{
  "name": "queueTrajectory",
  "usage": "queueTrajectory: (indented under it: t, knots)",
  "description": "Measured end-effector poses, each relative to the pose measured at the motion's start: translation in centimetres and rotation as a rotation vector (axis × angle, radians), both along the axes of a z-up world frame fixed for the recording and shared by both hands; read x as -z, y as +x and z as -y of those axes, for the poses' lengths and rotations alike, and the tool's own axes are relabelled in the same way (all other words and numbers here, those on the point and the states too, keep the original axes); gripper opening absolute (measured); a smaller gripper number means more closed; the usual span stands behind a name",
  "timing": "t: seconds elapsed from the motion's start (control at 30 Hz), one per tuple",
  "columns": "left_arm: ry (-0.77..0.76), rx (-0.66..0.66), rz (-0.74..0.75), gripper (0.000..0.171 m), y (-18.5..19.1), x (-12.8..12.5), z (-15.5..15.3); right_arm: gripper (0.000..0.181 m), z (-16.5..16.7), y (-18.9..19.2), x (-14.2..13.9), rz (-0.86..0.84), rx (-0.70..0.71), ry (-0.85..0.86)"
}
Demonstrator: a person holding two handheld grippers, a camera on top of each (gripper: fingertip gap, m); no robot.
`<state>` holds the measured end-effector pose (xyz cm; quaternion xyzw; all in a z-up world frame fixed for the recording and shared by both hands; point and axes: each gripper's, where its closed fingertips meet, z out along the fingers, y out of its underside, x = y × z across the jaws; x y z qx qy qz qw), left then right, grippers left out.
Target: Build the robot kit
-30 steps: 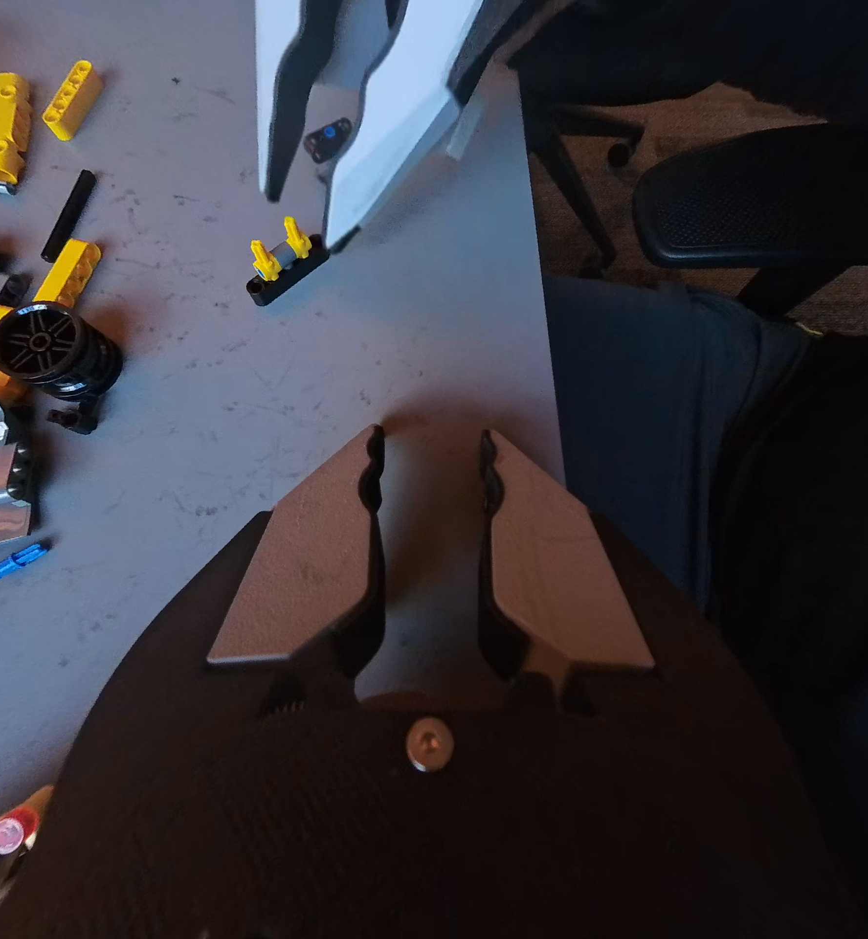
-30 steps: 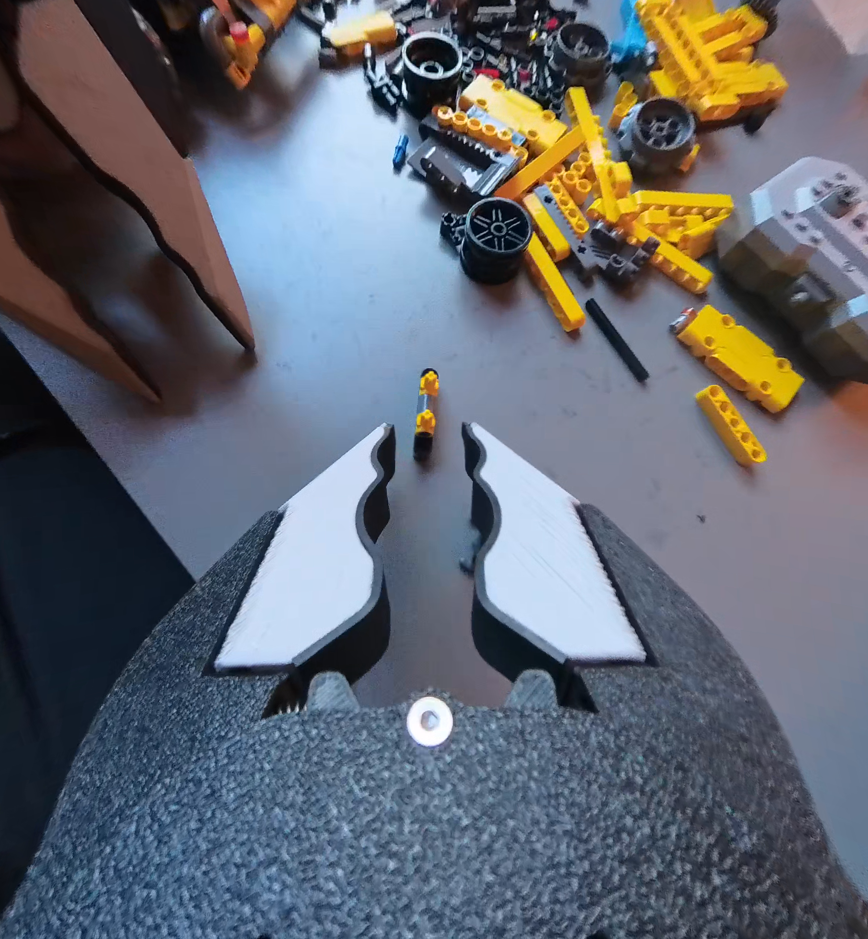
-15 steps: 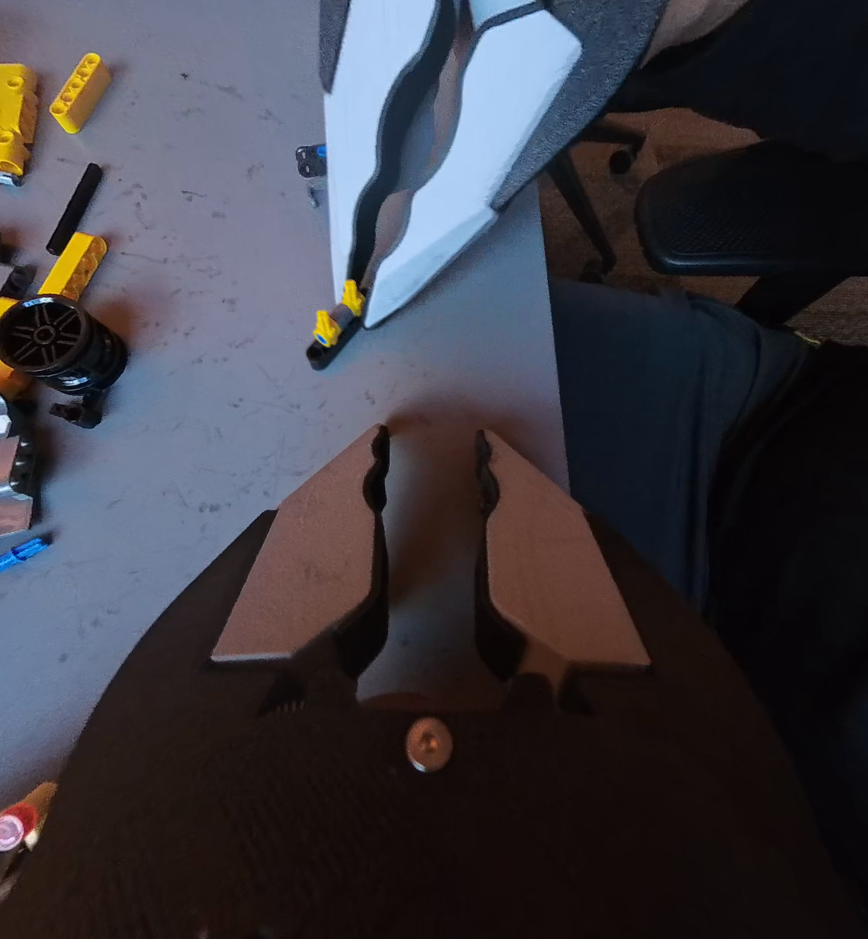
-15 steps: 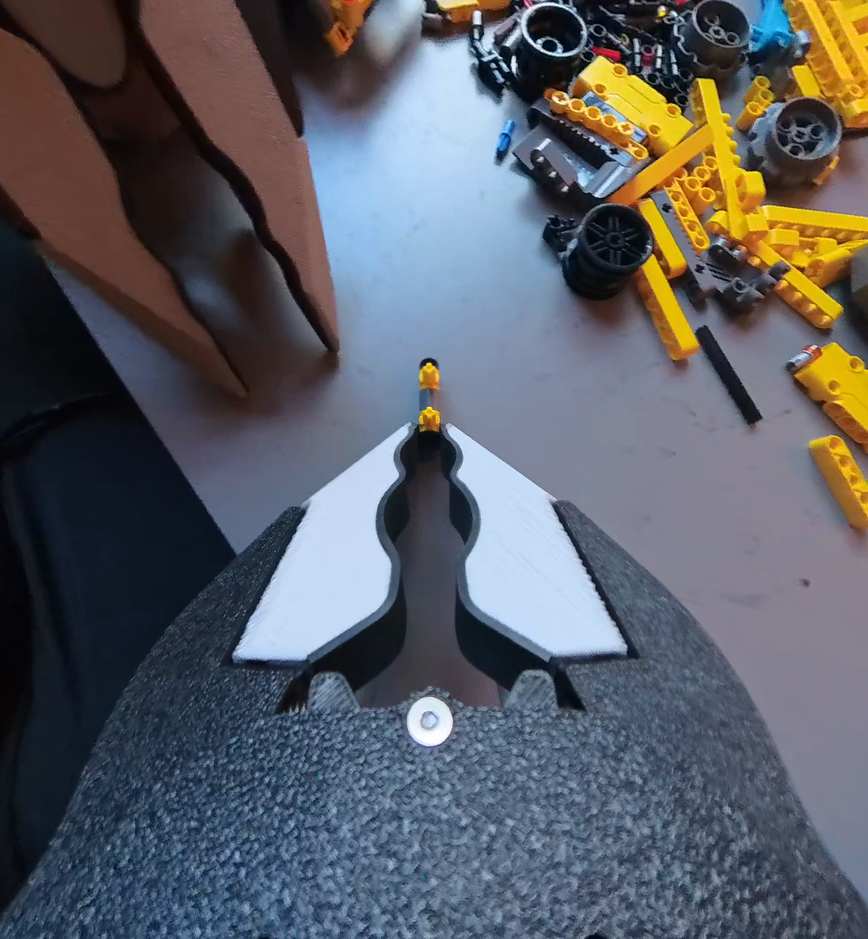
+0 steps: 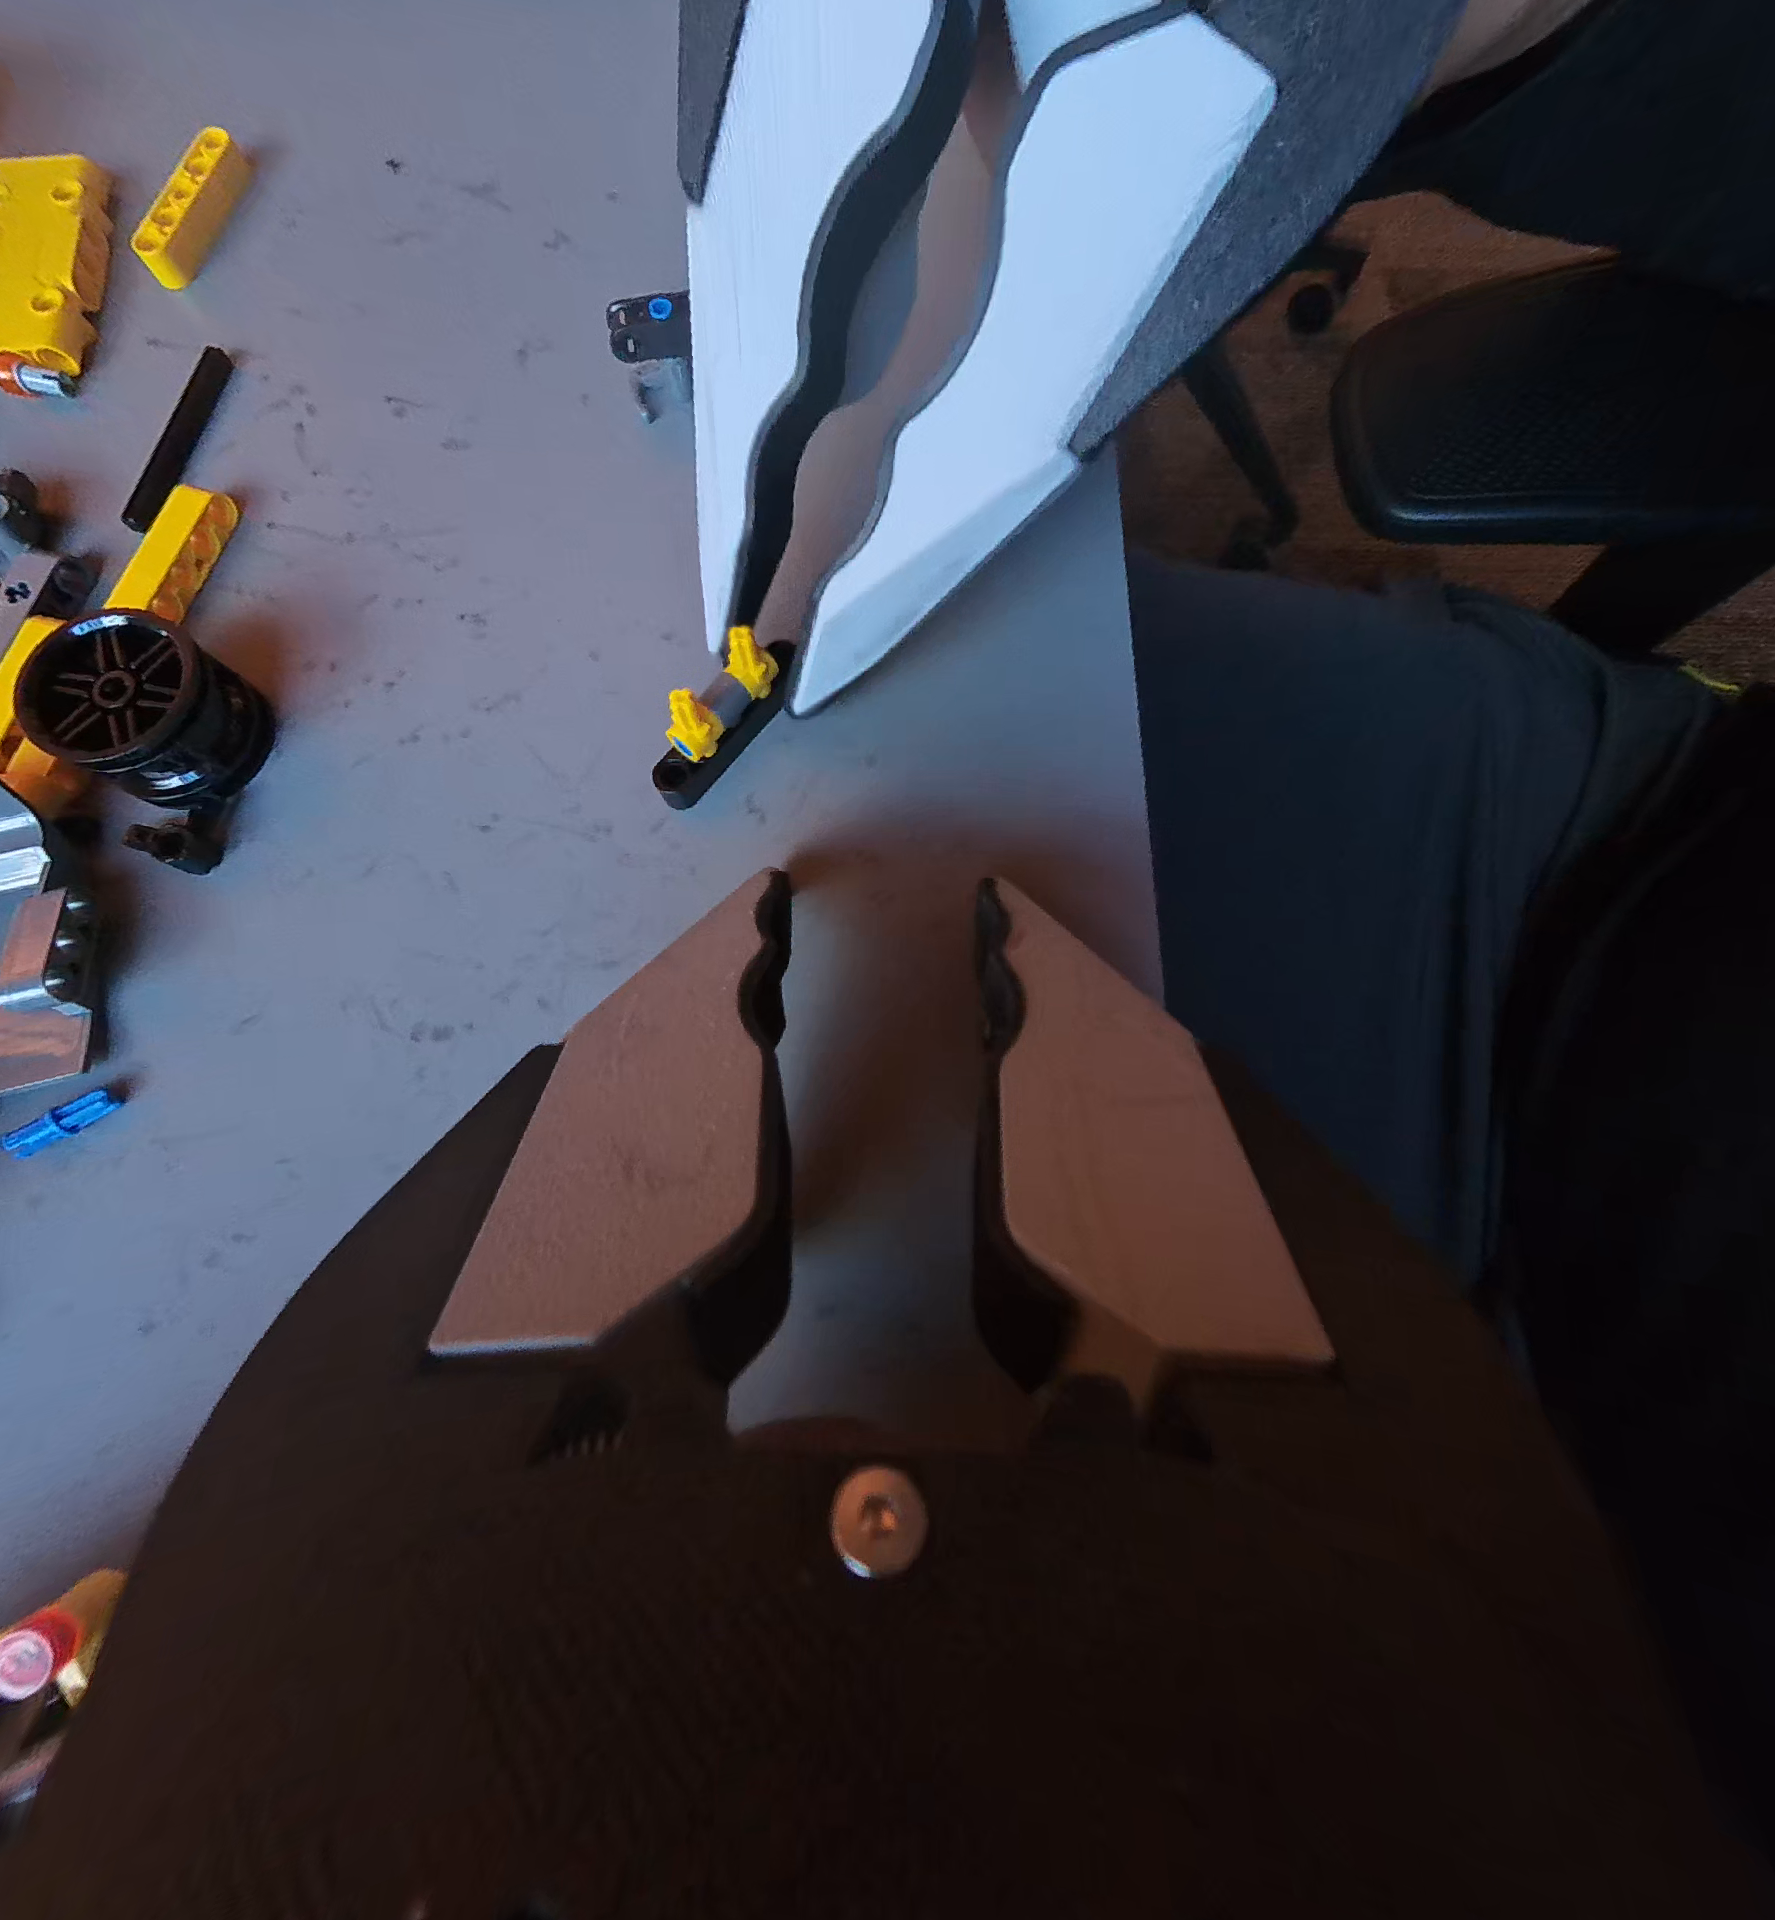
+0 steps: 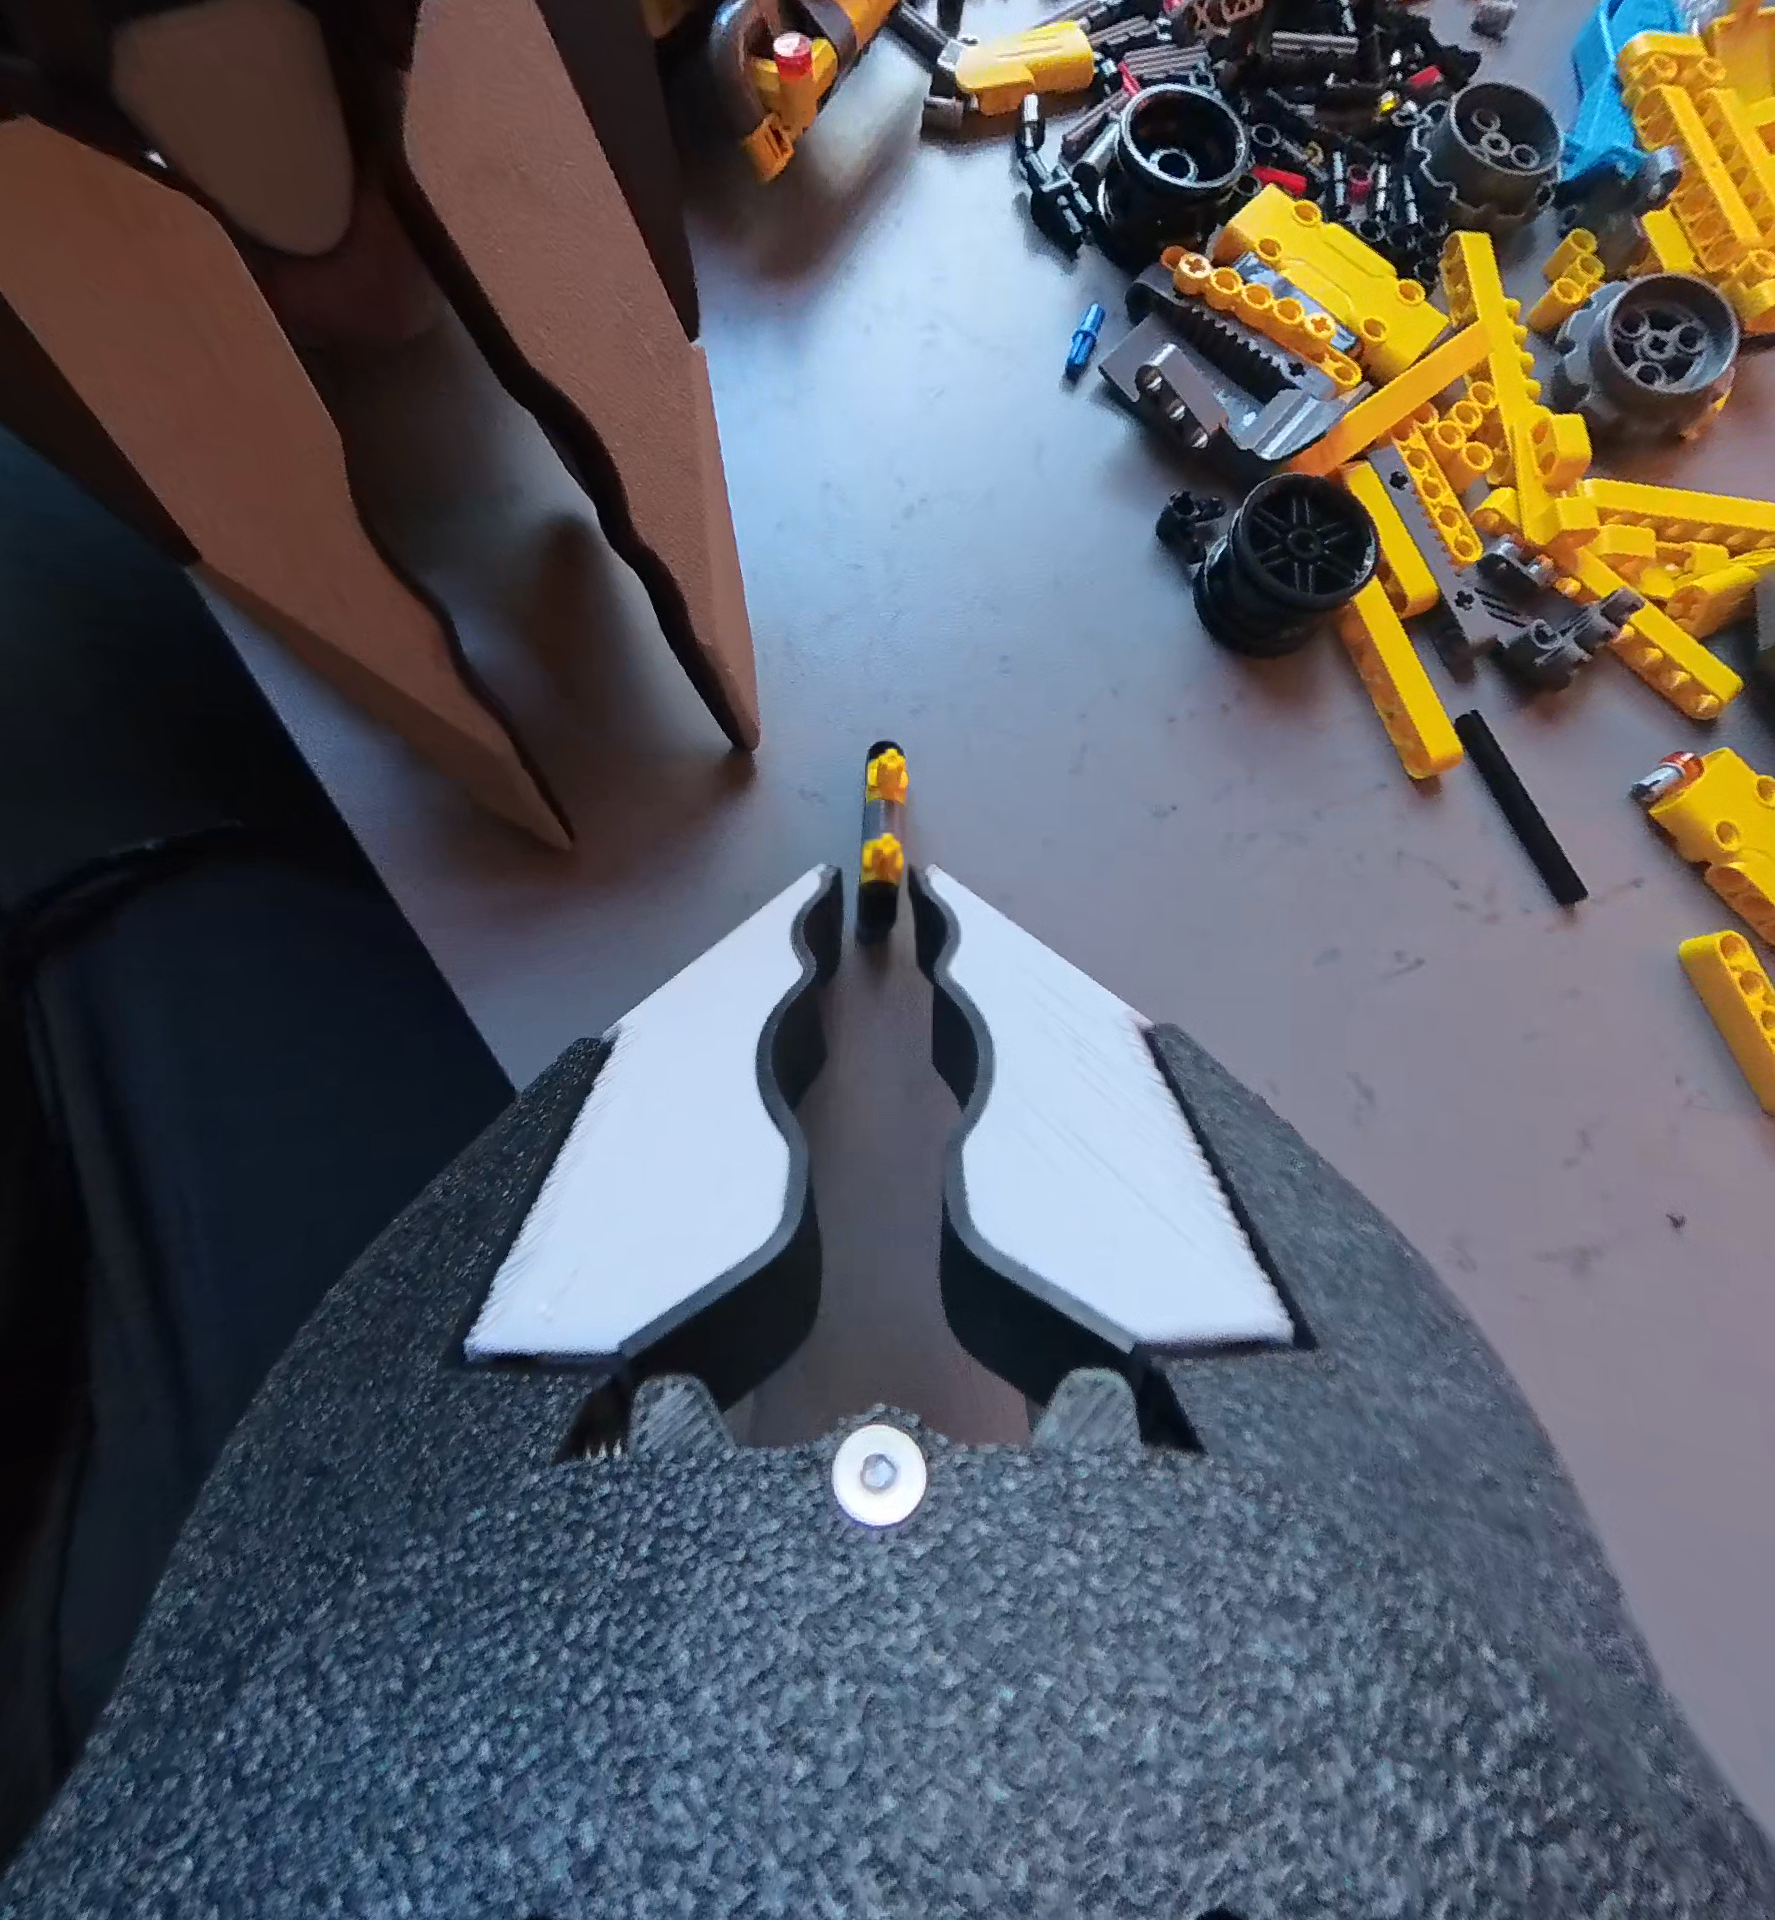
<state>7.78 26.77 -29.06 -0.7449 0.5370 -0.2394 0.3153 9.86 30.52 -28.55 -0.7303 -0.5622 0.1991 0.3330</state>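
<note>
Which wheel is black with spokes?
The black spoked plastic wheel lying nearest the white-fingered right gripper; the two grey wheels farther back show round holes instead.

No legible txt, labels or nos. anywhere; bricks, table, grippers all unmarked.

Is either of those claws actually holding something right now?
Not clearly: the white right gripper straddles one end of a small black beam with yellow pins, a gap showing. The brown left gripper holds nothing.

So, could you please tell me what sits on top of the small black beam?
Two yellow connectors joined by a grey sleeve sit on the black beam. Its far end is hidden between the right gripper jaws.
</note>
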Motion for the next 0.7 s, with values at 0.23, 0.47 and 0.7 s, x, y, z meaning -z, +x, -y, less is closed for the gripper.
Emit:
queueTrajectory:
  t: [0.23,0.47,0.7]
  knots:
    - [-0.002,0.008,0.001,0.034,0.0,0.0,0.1,0.015,-0.5,2.2,-1.7,-0.049,0.056,0.013]
    - [0.001,0.01,0.0,0.034,0.0,0.0,0.1,0.018,-3.2,6.7,-4.7,-0.089,0.205,0.084]
    - [-0.004,0.009,0.002,0.034,0.0,0.0,0.1,0.041,-4.1,9.5,-2.7,-0.042,0.283,-0.001]
